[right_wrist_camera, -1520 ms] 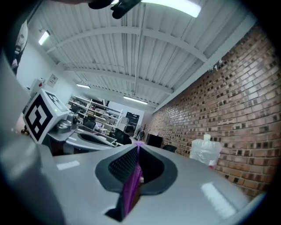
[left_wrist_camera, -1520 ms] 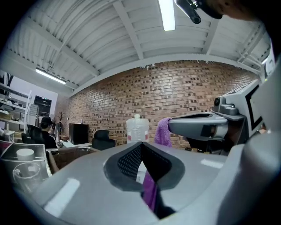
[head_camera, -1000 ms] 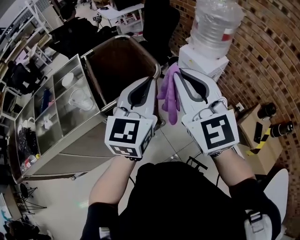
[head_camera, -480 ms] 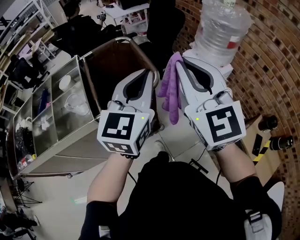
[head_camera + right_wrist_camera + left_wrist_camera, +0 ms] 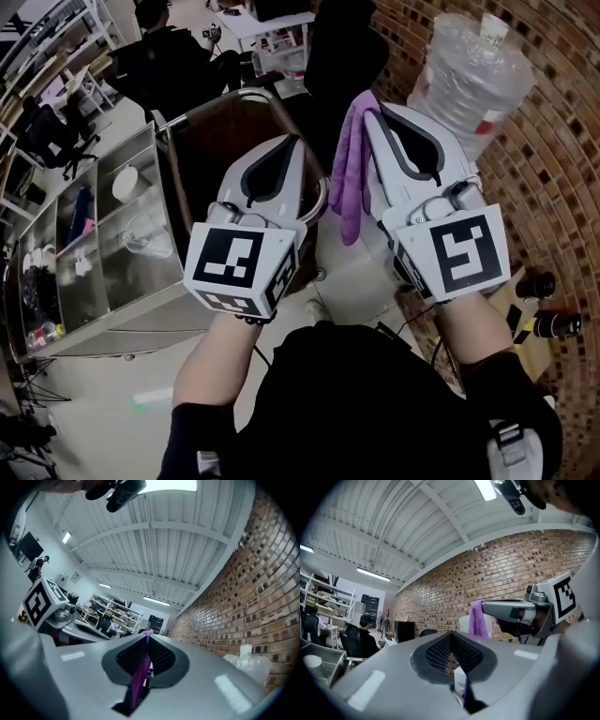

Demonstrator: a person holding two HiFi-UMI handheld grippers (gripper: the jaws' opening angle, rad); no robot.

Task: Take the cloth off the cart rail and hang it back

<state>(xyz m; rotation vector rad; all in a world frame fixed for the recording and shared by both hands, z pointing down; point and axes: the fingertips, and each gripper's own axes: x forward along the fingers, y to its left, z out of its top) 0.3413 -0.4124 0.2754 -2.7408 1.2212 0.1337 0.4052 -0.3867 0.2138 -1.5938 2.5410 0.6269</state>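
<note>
Now both grippers sit higher in the head view than a second ago, and the purple cloth has risen with them: its lower end, which then hung down toward the floor tiles beside the cart, is level with the cart rail (image 5: 192, 111) and clear of it. The big water bottle (image 5: 473, 84) has slid toward the right edge of that view. The right gripper (image 5: 368, 101) has its jaws pressed together on the cloth (image 5: 352, 178), pinching its top edge right at the tips; the right gripper view shows a thin purple strip (image 5: 139, 677) running down between the dark ribbed pads. From there the cloth hangs in soft, bunched folds down the inner side of that gripper, between the two grippers, touching nothing else that I can see. The left gripper (image 5: 298, 141) is closed with nothing in it, its tips meeting just beside the cloth. Counted: one cloth, two grippers, one metal cart (image 5: 141, 309), one water bottle, and one seated person (image 5: 164, 56) beyond the cart.
</note>
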